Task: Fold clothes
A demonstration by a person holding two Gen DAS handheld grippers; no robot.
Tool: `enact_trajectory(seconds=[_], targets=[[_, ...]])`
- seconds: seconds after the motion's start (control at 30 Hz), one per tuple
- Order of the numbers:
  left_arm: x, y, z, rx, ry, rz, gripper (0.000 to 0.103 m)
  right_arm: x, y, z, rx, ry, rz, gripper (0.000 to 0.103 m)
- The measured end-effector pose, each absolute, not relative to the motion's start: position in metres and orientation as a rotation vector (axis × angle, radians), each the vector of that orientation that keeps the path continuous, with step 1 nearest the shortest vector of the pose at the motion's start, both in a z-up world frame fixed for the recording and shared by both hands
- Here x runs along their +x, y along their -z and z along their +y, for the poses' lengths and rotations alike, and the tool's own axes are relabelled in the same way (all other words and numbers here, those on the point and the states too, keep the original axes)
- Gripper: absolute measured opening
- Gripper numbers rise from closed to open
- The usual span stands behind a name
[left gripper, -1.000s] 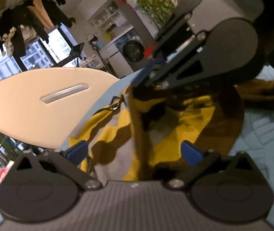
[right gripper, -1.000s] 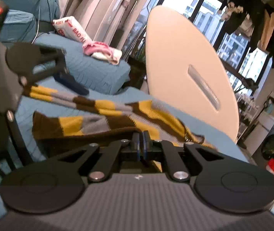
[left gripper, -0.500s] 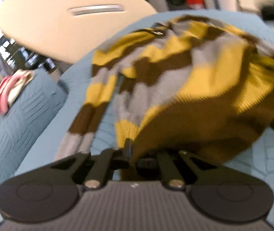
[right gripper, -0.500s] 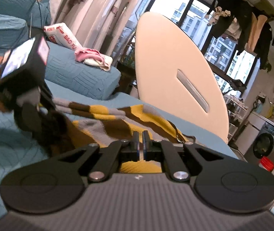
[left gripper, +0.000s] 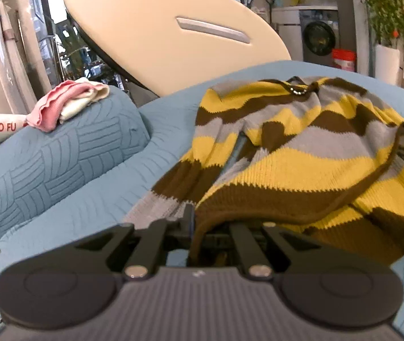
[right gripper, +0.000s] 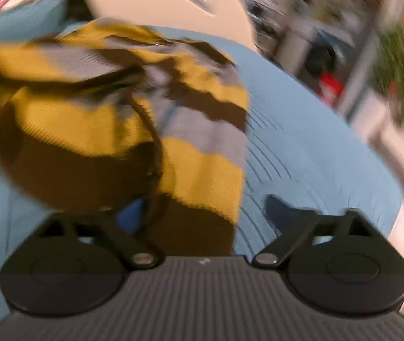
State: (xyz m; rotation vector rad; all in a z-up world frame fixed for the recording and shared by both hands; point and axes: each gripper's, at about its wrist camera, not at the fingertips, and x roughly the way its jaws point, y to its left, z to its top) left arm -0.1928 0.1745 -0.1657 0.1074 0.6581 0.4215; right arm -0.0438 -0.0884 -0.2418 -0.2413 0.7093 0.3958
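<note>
A knitted sweater (left gripper: 310, 153) with yellow, brown and grey stripes lies bunched on the blue quilted bed cover (left gripper: 93, 199). My left gripper (left gripper: 193, 221) is shut on the sweater's brown bottom hem at the near edge. In the blurred right wrist view the same sweater (right gripper: 102, 119) lies ahead and to the left. My right gripper (right gripper: 202, 210) is open, its jaws wide apart, with the sweater's near edge lying between and over the left finger.
A blue quilted pillow (left gripper: 48, 153) with a pink and cream cloth (left gripper: 65, 102) on it lies at left. A beige oval board (left gripper: 159, 28) stands behind the bed. A washing machine (left gripper: 318, 39) and plants (left gripper: 386, 8) are at the far right.
My right gripper has opened and let go of the sweater, and its view has swung down. My left gripper has closed on the hem and lowered the sweater onto the bed.
</note>
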Motion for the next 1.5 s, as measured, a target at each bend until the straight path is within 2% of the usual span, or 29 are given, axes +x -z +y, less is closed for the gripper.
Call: enact_trajectory(seconds=[0.03, 0.07, 0.1, 0.13, 0.33, 0.37, 0.43, 0.53, 0.63, 0.8, 1.1, 1.2, 1.23, 1.3, 1.37, 1.5], targets=[[-0.193, 0.164, 0.173, 0.114, -0.418, 0.654, 0.006, -0.036, 0.239, -0.098, -0.175, -0.433, 0.747, 0.087], [-0.193, 0.164, 0.171, 0.121, -0.415, 0.651, 0.006, -0.028, 0.236, -0.108, -0.108, -0.470, 0.785, 0.072], [-0.191, 0.163, 0.171, 0.124, -0.414, 0.650, 0.007, -0.022, 0.231, -0.116, -0.068, -0.508, 0.808, 0.019], [-0.189, 0.163, 0.171, 0.127, -0.414, 0.648, 0.007, -0.019, 0.224, -0.121, -0.083, -0.538, 0.801, 0.013], [-0.184, 0.164, 0.176, 0.116, -0.423, 0.644, 0.008, -0.004, 0.182, -0.165, -0.242, -0.403, 0.669, 0.015], [-0.184, 0.164, 0.176, 0.113, -0.427, 0.641, 0.009, 0.000, 0.179, -0.174, -0.244, -0.383, 0.665, 0.018], [-0.186, 0.162, 0.178, 0.103, -0.440, 0.630, 0.009, 0.009, 0.179, -0.189, -0.217, -0.401, 0.721, 0.034], [-0.190, 0.162, 0.181, 0.078, -0.458, 0.618, 0.012, 0.012, 0.194, -0.193, -0.229, -0.504, 0.847, 0.042], [-0.191, 0.163, 0.182, 0.072, -0.466, 0.621, 0.015, 0.001, 0.199, -0.190, -0.245, -0.492, 0.825, 0.055], [-0.189, 0.166, 0.181, 0.079, -0.455, 0.632, 0.021, -0.018, 0.197, -0.184, -0.189, -0.559, 0.685, 0.055], [-0.189, 0.166, 0.176, 0.084, -0.433, 0.631, 0.022, -0.029, 0.210, -0.125, -0.408, -0.651, 0.562, 0.055], [-0.190, 0.165, 0.173, 0.087, -0.411, 0.613, 0.021, -0.019, 0.230, -0.100, -0.501, -0.622, 0.654, 0.053], [-0.192, 0.161, 0.171, 0.088, -0.404, 0.590, 0.019, -0.015, 0.229, -0.101, -0.466, -0.625, 0.675, 0.042], [-0.198, 0.153, 0.166, 0.090, -0.390, 0.542, 0.012, -0.008, 0.229, -0.101, -0.406, -0.630, 0.709, 0.010], [-0.207, 0.143, 0.162, 0.074, -0.366, 0.503, 0.007, -0.015, 0.218, -0.102, -0.379, -0.639, 0.668, 0.010], [-0.232, 0.111, 0.142, 0.113, -0.327, 0.449, 0.006, -0.062, 0.174, -0.110, -0.363, -0.728, 0.521, 0.010]])
